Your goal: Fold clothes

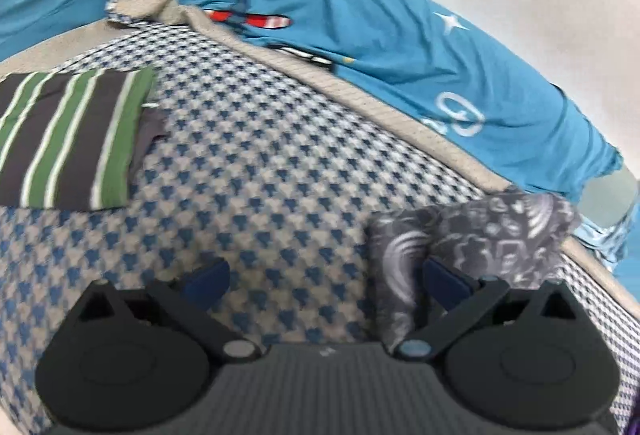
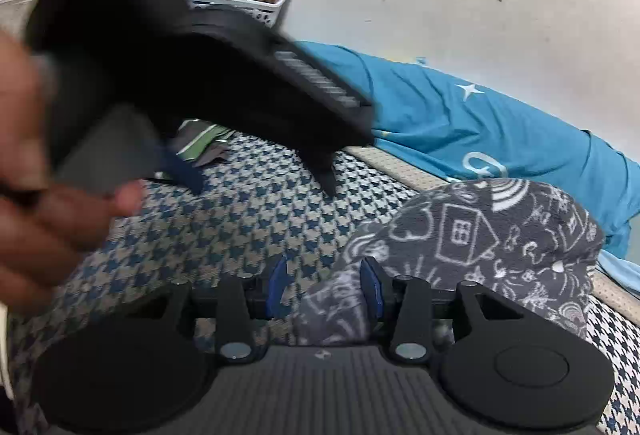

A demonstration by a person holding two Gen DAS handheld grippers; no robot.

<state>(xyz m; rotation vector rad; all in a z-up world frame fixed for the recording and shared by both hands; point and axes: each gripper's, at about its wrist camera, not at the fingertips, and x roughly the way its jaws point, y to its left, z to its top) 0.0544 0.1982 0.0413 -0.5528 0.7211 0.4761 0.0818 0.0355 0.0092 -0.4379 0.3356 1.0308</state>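
one dark grey garment (image 2: 472,247) — white doodle print, bunched — between the half-open right tool (image 2: 324,287) pads, ungripped; left tool (image 1: 326,285) wide open, empty

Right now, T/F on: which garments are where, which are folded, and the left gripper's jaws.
1. The striped green garment lies folded on the houndstooth cover. True.
2. The grey doodle-print garment is folded flat. False: it sits bunched in a mound.
3. The left gripper stands open with nothing between its jaws. True.
4. The blue garment lies on top of the striped one. False: they lie apart.
5. A white basket sits in the background. True.
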